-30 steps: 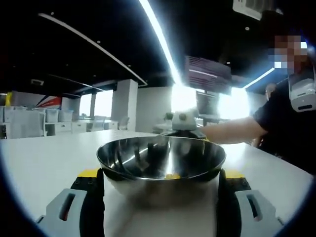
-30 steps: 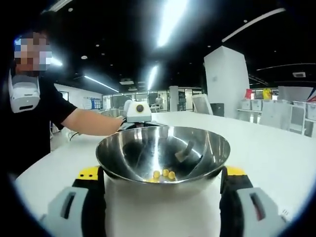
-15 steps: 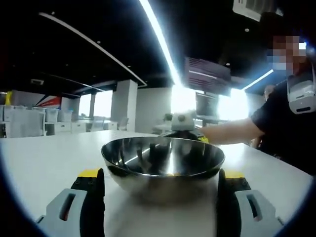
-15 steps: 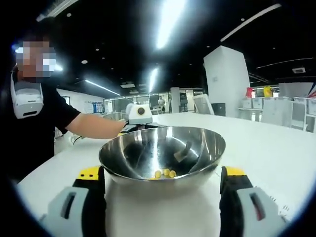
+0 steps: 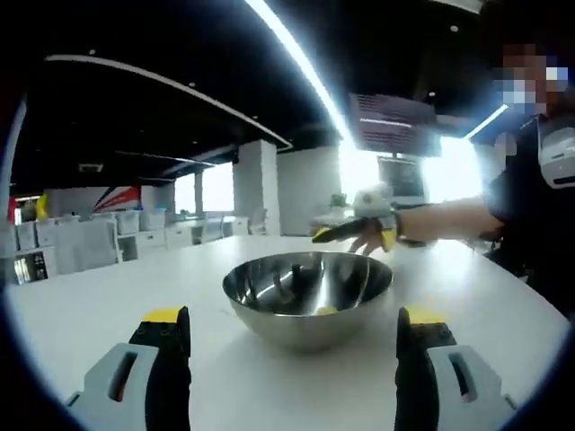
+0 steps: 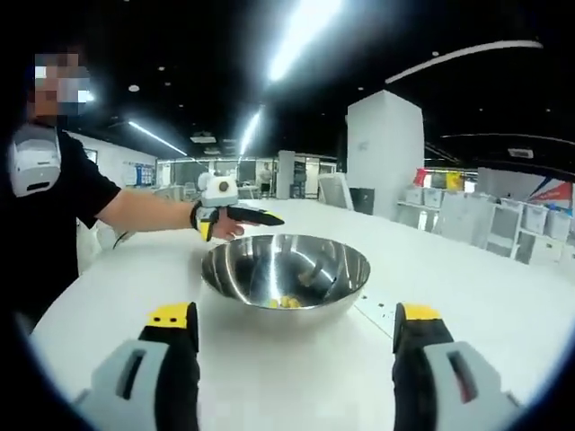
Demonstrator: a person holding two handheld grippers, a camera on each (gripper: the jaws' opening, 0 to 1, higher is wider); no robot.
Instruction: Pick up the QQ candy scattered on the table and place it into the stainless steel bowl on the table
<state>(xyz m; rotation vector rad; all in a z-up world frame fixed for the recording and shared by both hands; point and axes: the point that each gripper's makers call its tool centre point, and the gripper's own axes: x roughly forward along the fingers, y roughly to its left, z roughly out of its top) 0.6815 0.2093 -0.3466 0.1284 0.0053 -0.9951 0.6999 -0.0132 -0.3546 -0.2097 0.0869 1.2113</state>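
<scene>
In the left gripper view, my left gripper (image 5: 292,359) has its jaws wide apart with nothing between them, and the stainless steel bowl (image 5: 308,297) sits upright on the white worktop (image 5: 108,305) ahead of the jaws, clear of both. A small patch of yellow QQ candy (image 5: 327,311) shows low inside the bowl, but I cannot count the pieces because the near wall cuts most of them off. Beyond the bowl my right gripper (image 5: 355,232) shows at the end of my outstretched arm, blurred against the bright windows, so I cannot tell from here how its jaws stand. A second ago the bowl sat right between my left jaws; now it lies well forward of them and looks smaller. In the right gripper view, my right gripper (image 6: 295,364) is likewise spread open and empty, with the same bowl (image 6: 286,270) on the worktop (image 6: 503,323) ahead of it and the candy (image 6: 286,303) as a yellow cluster at the bottom, too small to count. My left gripper (image 6: 235,215) shows beyond the bowl's far rim, just past it. Here too the bowl was between the jaws a second ago and is now ahead of them.
</scene>
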